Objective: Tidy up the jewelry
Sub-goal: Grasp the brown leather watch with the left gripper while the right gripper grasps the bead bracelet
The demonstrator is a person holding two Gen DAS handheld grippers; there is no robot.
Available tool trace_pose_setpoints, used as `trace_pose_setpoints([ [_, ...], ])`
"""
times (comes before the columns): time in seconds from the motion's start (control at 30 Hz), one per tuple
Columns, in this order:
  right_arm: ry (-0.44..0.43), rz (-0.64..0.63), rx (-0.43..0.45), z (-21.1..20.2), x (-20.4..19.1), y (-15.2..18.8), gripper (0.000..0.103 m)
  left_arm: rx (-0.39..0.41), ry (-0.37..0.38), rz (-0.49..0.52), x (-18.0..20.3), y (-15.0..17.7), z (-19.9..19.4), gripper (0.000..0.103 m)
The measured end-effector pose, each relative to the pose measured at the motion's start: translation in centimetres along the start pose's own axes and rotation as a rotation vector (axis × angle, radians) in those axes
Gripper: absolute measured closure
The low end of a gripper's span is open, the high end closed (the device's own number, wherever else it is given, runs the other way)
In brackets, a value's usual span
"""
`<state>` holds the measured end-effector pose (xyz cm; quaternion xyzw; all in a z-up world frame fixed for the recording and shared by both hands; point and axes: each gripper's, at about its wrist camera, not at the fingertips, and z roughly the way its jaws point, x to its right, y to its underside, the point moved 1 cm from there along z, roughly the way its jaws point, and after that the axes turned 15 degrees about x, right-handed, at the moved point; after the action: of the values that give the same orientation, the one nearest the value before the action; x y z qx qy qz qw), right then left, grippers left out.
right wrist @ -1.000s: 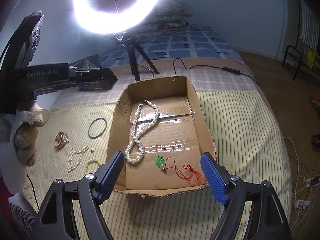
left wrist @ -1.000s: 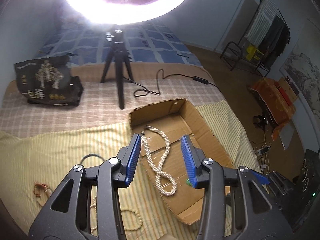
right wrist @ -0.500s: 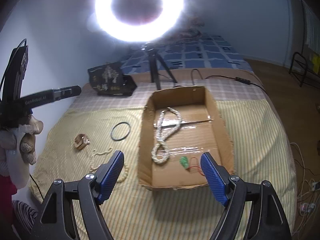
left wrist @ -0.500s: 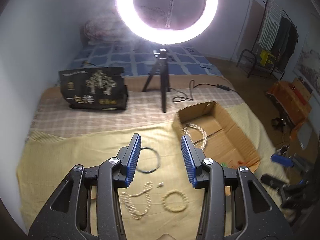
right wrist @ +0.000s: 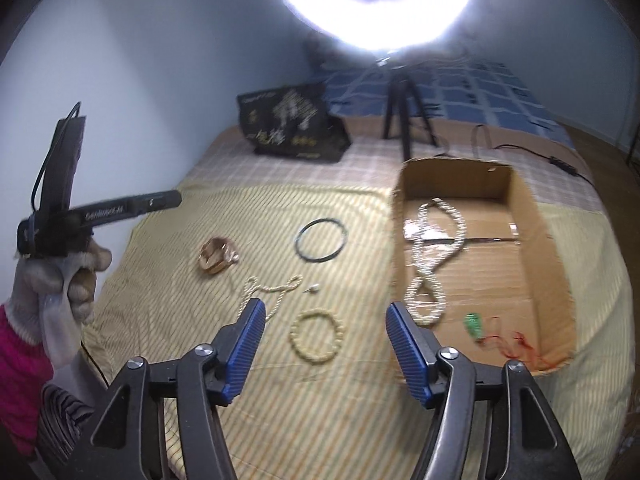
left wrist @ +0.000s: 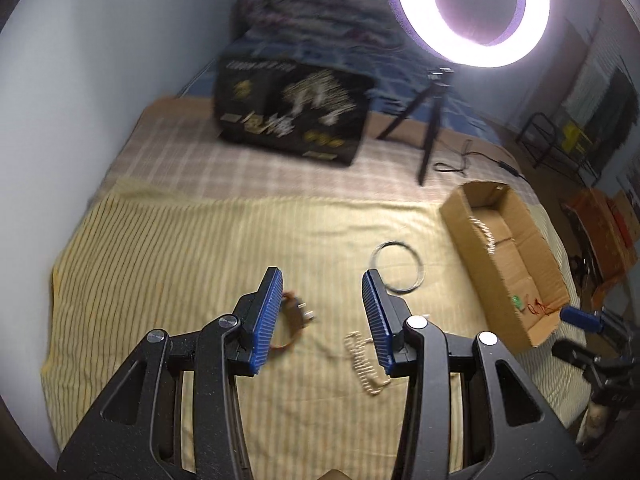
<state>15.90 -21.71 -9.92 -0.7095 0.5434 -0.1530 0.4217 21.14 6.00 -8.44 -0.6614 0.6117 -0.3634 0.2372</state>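
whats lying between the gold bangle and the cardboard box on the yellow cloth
In the right wrist view, the thin dark ring lies between the gold bangle and the cardboard box, touching neither.

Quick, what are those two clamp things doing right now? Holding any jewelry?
Left gripper: open, holding nothing.
Right gripper: jaws closing, nothing gripped; bead bracelet lies on the cloth beneath.

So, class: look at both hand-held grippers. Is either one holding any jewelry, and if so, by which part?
Nothing is held. The left hand-held gripper is open and empty; the right hand-held gripper is closing over the bead bracelet without touching it.
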Motion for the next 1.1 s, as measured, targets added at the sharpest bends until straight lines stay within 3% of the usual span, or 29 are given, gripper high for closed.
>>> trace_pose_setpoints([
  [0.3, -0.031, -0.013, -0.111, 4.2, -2.0, 2.0, 0.054, -0.168, -0.033, -0.181, -5.5, 3.7, 4.0, 0.061],
  [0.53, -0.045, -0.005, -0.194, 6.3, -2.3, 3.5, 0.066, -0.217, -0.071, -0.177, -5.9, 5.0, 6.2, 0.067],
  [0.73, -0.071, -0.046, -0.255, 8.0, -3.2, 4.5, 0.068, -0.243, -0.084, -0.197, -6.2, 5.8, 7.5, 0.067],
  [0.9, -0.038, -0.160, -0.313, 9.7, -4.0, 6.0, 0.068, -0.258, -0.077, -0.216, -6.3, 6.1, 8.1, 0.067],
  [1.1, -0.020, -0.187, -0.344, 10.9, -3.6, 6.6, 0.070, -0.278, -0.089, -0.214, -6.3, 6.5, 9.3, 0.073],
])
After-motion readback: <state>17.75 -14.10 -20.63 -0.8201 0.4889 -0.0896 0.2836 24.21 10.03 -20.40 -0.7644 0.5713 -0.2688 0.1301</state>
